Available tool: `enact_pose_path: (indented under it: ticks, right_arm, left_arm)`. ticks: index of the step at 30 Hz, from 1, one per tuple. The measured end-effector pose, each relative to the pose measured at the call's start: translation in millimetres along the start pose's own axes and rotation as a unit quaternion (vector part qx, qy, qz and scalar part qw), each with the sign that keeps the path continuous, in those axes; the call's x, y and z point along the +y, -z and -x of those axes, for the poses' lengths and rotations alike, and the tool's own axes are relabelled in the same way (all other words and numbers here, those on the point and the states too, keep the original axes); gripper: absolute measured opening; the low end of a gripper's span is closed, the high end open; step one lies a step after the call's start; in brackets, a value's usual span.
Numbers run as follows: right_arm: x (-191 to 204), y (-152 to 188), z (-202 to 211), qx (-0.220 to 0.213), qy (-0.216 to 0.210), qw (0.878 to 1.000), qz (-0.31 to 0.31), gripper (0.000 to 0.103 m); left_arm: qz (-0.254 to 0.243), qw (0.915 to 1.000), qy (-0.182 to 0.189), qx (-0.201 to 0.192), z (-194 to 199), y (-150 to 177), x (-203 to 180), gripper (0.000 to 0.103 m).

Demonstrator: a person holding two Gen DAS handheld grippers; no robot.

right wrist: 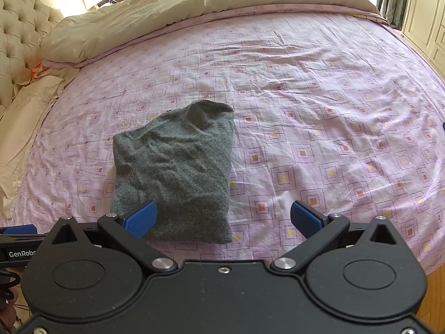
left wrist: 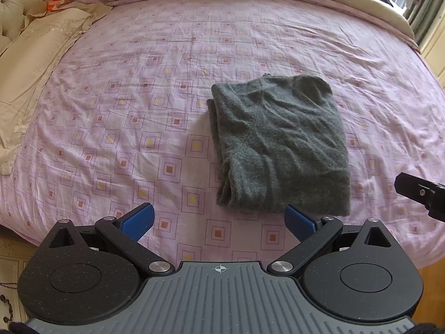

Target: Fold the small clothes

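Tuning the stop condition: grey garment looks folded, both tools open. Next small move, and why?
Probably back both tools away and stop. The grey garment lies as a compact folded bundle on the pink sheet, with neither tool touching it: the left tool and right tool are both open and hold nothing. No loose sleeve shows that needs another fold.

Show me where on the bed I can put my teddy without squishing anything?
Lots of bare pink sheet: the wide stretch right of the folded grey garment, and the strip between it and the beige duvet. It is crowded by the pillow and near the open left gripper and right gripper.
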State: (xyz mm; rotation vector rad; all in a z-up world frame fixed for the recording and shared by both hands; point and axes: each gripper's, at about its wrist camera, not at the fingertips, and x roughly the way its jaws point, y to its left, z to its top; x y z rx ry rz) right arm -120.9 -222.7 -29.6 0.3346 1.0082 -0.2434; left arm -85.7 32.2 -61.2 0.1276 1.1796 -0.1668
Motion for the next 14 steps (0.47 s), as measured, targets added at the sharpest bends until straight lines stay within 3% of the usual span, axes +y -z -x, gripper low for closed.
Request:
enact_pose_path:
  ticks: [14]
  right_arm:
    - [-1.7,-0.8,-5.2,0.003,-0.003,1.000,-0.004,0.102]
  left_arm:
    - [-0.004,1.0000,0.004,0.003,-1.9,-2.4,-4.4,0.101]
